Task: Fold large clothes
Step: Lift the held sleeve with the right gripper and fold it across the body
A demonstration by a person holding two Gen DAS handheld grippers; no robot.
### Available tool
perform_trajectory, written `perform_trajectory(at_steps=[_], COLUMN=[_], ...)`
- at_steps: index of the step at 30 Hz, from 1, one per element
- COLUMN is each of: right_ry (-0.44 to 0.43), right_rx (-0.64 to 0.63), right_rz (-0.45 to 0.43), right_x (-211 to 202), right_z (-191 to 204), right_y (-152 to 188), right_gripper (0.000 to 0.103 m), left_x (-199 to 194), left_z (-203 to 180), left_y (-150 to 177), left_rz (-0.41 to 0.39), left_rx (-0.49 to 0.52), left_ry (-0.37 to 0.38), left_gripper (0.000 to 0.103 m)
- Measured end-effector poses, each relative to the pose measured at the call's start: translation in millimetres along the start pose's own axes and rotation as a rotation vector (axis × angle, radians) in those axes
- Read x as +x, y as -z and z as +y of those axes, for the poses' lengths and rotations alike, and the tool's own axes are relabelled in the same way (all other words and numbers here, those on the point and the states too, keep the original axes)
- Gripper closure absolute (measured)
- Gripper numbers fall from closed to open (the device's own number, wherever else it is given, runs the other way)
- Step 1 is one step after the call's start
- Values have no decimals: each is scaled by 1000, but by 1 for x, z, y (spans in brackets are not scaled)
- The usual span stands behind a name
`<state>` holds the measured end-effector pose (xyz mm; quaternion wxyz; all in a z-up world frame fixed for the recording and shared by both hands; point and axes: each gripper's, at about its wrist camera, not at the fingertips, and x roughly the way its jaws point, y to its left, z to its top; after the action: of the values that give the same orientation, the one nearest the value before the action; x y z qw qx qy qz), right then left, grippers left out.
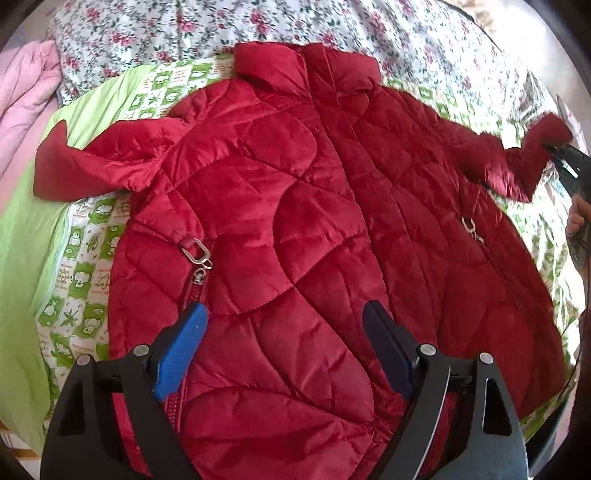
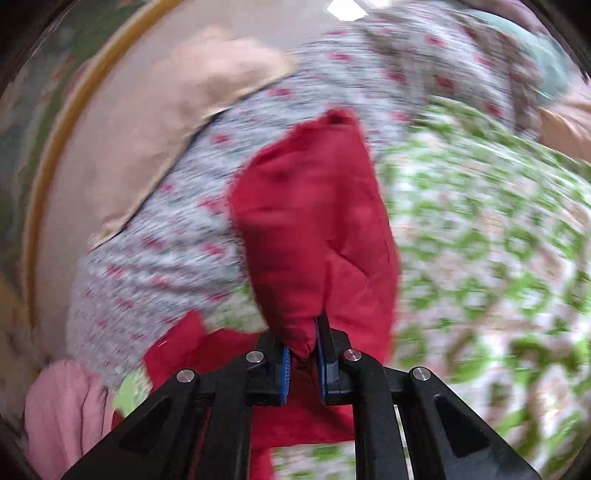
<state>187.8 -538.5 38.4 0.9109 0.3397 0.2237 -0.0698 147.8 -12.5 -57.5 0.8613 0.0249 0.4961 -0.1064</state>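
A red quilted jacket (image 1: 295, 221) lies spread front up on a green-and-white patterned blanket (image 1: 88, 236), collar at the far side. My left gripper (image 1: 284, 314) is open and empty, hovering over the jacket's lower part, its blue pads (image 1: 181, 347) wide apart. The jacket's left sleeve (image 1: 92, 162) lies bent on the blanket. My right gripper (image 2: 303, 350) is shut on the end of the right sleeve (image 2: 314, 229) and holds it lifted; it also shows at the right edge of the left wrist view (image 1: 569, 162). The right wrist view is motion-blurred.
A floral bedsheet (image 1: 258, 22) covers the bed beyond the blanket. A pink garment (image 1: 26, 88) lies at the far left, also visible in the right wrist view (image 2: 62, 410). A beige pillow (image 2: 177, 122) lies on the floral sheet. Zipper pulls (image 1: 197, 254) sit on the jacket's pockets.
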Motion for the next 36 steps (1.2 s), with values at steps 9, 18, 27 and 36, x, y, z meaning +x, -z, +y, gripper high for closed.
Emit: perform_trajectory(at_steps=[9, 18, 27, 36], right_ry=[-265, -359, -365, -348], right_rx=[-213, -461, -578, -669], right_rz=[180, 385, 517, 555], right_x=[50, 103, 135, 149], right_z=[144, 245, 278, 284], right_y=[57, 155, 238, 283], right_gripper=[93, 93, 93, 93], left_x=[-9, -12, 16, 110], left_z=[35, 78, 115, 125], left_y=[-11, -45, -102, -150], left_rz=[-30, -63, -45, 105], left_rx=[-106, -230, -336, -496], left_ry=[81, 254, 500, 687], left_gripper=[16, 16, 16, 17])
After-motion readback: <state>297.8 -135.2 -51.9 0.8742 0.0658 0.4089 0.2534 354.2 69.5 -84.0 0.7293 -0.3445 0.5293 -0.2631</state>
